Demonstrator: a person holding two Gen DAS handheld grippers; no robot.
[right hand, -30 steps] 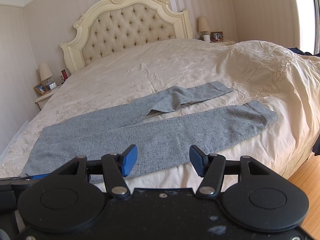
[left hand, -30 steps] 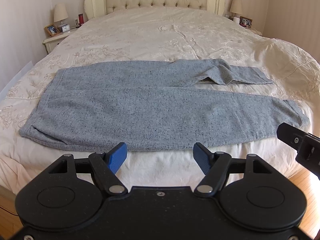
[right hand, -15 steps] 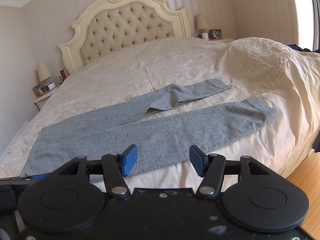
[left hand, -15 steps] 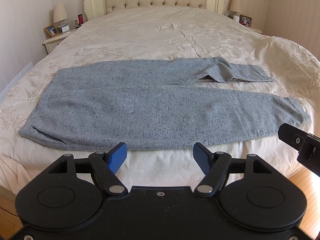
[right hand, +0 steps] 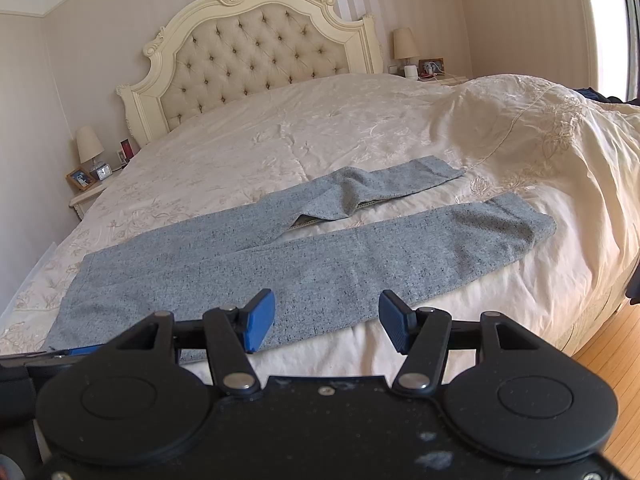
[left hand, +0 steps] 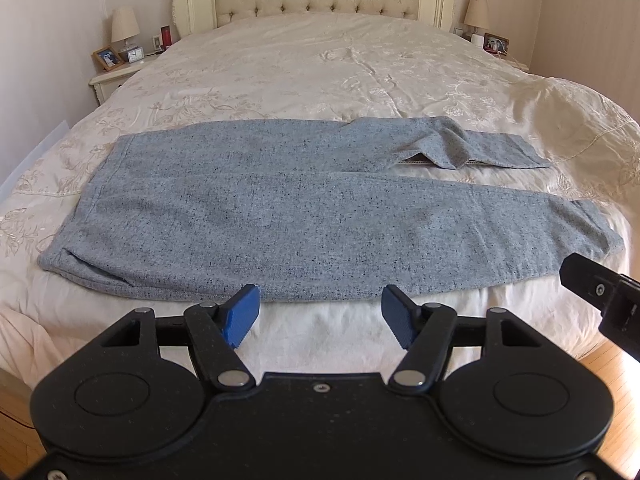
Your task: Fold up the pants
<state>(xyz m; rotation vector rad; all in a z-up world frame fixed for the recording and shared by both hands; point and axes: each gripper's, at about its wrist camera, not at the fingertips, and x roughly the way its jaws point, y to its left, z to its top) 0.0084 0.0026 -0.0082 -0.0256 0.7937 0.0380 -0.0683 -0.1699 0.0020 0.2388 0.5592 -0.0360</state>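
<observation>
Grey speckled pants (left hand: 304, 216) lie flat across the foot of a cream bed (left hand: 320, 72), waistband to the left, legs to the right. The far leg has a fold near its middle that shows the inner seam. The pants also show in the right wrist view (right hand: 320, 256). My left gripper (left hand: 319, 314) is open and empty, just short of the pants' near edge. My right gripper (right hand: 326, 316) is open and empty, over the near edge of the near leg. Part of the right gripper's body (left hand: 600, 300) shows at the right of the left wrist view.
A tufted cream headboard (right hand: 256, 60) stands at the far end. Nightstands with lamps and photo frames flank the bed (left hand: 120, 64) (right hand: 424, 68). The bedspread bunches up at the right (right hand: 560, 140). Wooden floor (right hand: 608, 352) lies below the bed's near edge.
Both grippers have moved a little closer to the bed and the pants. Both stay open. The pants have not moved.
</observation>
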